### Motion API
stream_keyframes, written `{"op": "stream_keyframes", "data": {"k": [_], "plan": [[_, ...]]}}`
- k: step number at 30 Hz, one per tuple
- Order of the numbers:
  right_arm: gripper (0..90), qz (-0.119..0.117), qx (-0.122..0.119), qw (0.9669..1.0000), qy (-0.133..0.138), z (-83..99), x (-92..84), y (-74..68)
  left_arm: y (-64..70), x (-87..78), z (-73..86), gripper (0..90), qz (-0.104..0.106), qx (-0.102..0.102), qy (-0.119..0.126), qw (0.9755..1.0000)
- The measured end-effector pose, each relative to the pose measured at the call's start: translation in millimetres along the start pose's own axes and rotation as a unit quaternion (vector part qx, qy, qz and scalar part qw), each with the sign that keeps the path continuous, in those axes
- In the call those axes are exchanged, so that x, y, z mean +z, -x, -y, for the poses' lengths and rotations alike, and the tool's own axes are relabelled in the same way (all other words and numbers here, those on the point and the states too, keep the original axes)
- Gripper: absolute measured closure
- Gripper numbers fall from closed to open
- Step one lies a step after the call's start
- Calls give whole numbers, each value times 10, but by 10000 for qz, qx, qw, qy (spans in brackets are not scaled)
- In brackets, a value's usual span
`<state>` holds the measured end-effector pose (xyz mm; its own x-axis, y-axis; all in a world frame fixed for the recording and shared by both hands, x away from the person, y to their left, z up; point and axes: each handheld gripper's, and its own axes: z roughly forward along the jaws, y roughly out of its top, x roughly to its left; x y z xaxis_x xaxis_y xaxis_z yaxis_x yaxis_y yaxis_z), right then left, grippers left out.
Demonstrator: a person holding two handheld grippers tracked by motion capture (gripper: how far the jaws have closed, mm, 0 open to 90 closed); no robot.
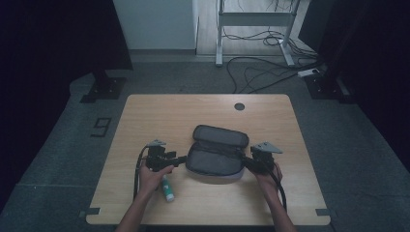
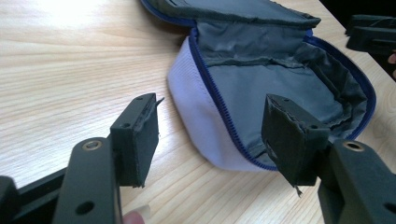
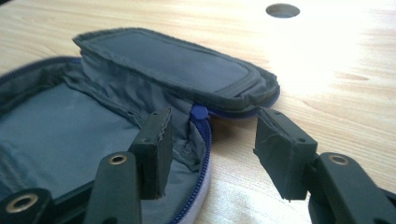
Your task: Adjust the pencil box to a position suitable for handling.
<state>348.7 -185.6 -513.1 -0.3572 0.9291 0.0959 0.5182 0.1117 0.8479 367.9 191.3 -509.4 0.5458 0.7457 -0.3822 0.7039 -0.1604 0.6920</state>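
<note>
The table point(image 1: 145, 116) is pale wood with fine straight grain and one dark round hole point(image 1: 239, 106). The pouch point(image 1: 217, 152) is dark grey inside, with a grey lining, a bright blue zip point(image 2: 219, 109) along its edge and a pale lilac-white outer side point(image 2: 196, 126). Both grippers, left point(image 1: 181, 159) and right point(image 1: 245, 161), are black, each topped by a grey plate. The tube point(image 1: 168, 189) is white with a green end. The floor point(image 1: 63, 145) is dark grey.

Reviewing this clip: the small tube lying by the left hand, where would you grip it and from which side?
Grip the tube across its white middle, coming straight down from above. It lies flat on the table, long axis running roughly near-to-far, so the open left gripper jaws would likely close across its narrow width.
</note>
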Motion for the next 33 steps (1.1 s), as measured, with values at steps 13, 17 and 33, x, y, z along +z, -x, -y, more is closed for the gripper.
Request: {"op": "stream_keyframes", "data": {"k": [13, 17, 33], "plan": [[443, -475, -119, 9987, 143, -27, -112, -237, -138, -191, 33, 368, -138, -8, 189, 9997], [444, -649, -199, 9976, 124, -21, -105, -356, -191, -255, 29, 368, -206, -9, 248, 9995], [446, -1298, -625, 9895, 132, -44, -112, -884, -357, -421, 38, 368, -318, -171, 431, 9984]]}}
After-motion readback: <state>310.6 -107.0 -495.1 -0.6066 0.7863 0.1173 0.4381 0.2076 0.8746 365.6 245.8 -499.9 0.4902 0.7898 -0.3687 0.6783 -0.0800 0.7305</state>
